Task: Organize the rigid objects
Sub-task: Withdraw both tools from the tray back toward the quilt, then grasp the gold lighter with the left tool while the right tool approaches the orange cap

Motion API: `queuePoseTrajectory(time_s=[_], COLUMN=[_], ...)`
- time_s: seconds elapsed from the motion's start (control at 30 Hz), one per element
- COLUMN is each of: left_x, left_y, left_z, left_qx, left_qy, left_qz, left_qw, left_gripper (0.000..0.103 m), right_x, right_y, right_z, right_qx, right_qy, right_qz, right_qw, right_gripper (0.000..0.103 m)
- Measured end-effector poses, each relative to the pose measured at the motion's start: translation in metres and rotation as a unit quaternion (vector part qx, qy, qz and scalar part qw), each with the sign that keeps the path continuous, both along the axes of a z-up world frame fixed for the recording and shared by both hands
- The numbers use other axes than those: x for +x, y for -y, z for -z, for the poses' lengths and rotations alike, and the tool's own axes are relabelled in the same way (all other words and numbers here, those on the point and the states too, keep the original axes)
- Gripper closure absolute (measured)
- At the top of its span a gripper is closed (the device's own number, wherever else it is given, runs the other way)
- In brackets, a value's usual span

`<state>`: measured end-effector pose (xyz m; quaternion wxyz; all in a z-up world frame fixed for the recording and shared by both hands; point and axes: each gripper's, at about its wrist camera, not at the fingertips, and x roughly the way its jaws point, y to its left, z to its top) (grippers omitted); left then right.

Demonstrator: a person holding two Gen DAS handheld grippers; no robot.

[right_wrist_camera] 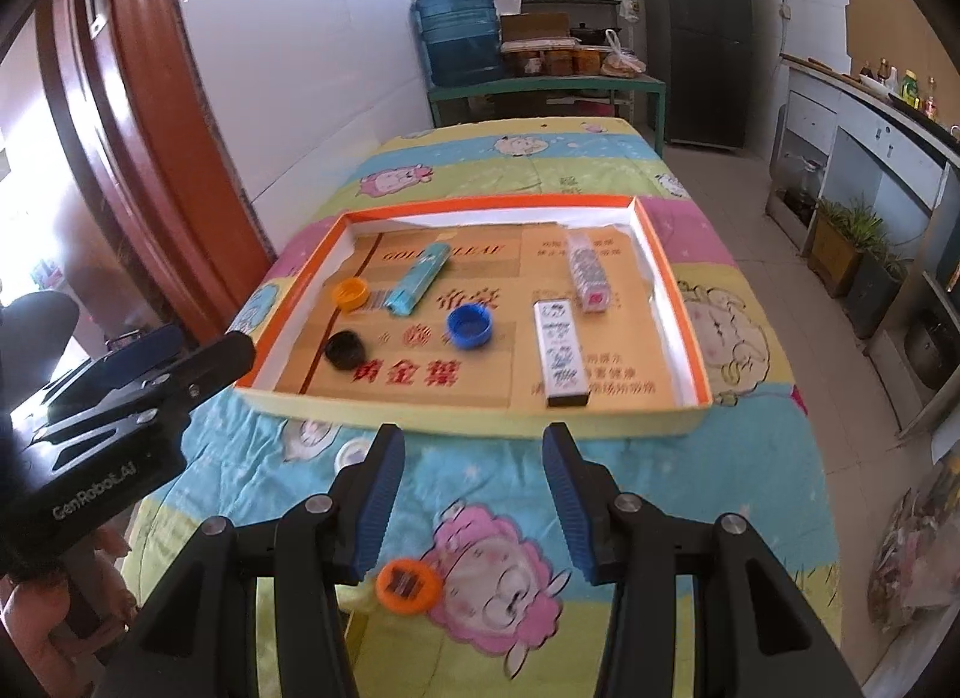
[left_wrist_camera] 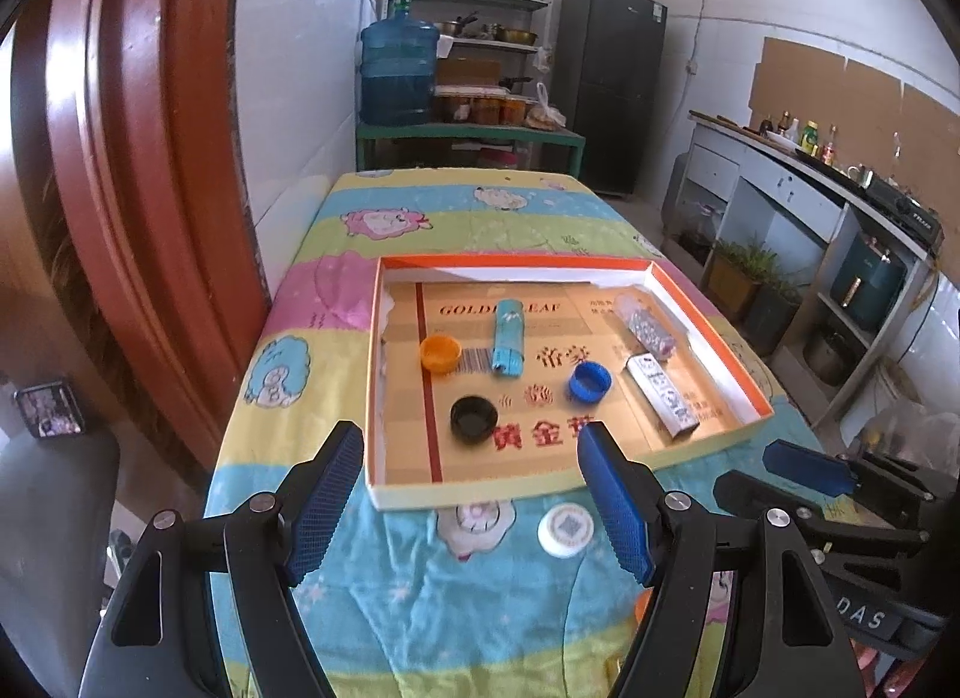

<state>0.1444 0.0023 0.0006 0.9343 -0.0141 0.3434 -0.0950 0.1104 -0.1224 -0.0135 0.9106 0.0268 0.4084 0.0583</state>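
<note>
Caps still outside the cardboard tray (left_wrist_camera: pixel 708 308) wait on the counter (left_wrist_camera: pixel 420 608): white cap (left_wrist_camera: pixel 565 529) near the wide, empty left claw (left_wrist_camera: pixel 471 509); orange cap (right_wrist_camera: pixel 408 585) beneath the narrower, empty right claw (right_wrist_camera: pixel 474 503), likely next.

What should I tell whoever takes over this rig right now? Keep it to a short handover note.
Left gripper: open, empty.
Right gripper: open, empty.
In the tray: orange cap, black cap, blue cap, teal lighter, two patterned lighters.
Left on the cloth in front of the tray: white cap, orange lid.
</note>
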Motion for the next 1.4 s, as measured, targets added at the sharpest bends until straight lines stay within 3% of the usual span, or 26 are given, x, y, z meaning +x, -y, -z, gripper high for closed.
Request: queuePoseTrajectory(time_s=[0.33, 0.67, 1.03, 1.2, 1.3, 1.4], left_x=[-0.047, -0.099, -0.102, -0.101, -0.100, -0.099], left_y=[0.002, 0.041, 0.051, 0.045, 0.042, 0.037], left_z=[0.008, 0.046, 0.079, 0.086, 0.086, 0.085], left_qx=[-0.010, -0.004, 0.008, 0.006, -0.001, -0.016], left_qy=[-0.010, -0.048, -0.089, -0.098, -0.094, -0.093], left_qz=[0.029, 0.087, 0.080, 0.063, 0.072, 0.070], left_qw=[0.9995, 0.9950, 0.9928, 0.9931, 0.9930, 0.9931], left_gripper=[0.028, 0.028, 0.028, 0.053, 0.079, 0.085], right_x=[-0.022, -0.029, -0.032, -0.033, -0.035, -0.037], right_y=[0.000, 0.013, 0.015, 0.012, 0.006, -0.002], right_z=[0.015, 0.032, 0.038, 0.041, 0.043, 0.045], right_qx=[-0.008, -0.007, -0.001, -0.001, 0.002, 0.003], right_qy=[-0.011, -0.027, -0.033, -0.037, -0.039, -0.040], right_qz=[0.006, 0.023, 0.020, 0.009, -0.005, -0.026], right_qw=[1.000, 0.999, 0.999, 0.999, 0.999, 0.999], right_gripper=[0.055, 0.055, 0.055, 0.055, 0.055, 0.055])
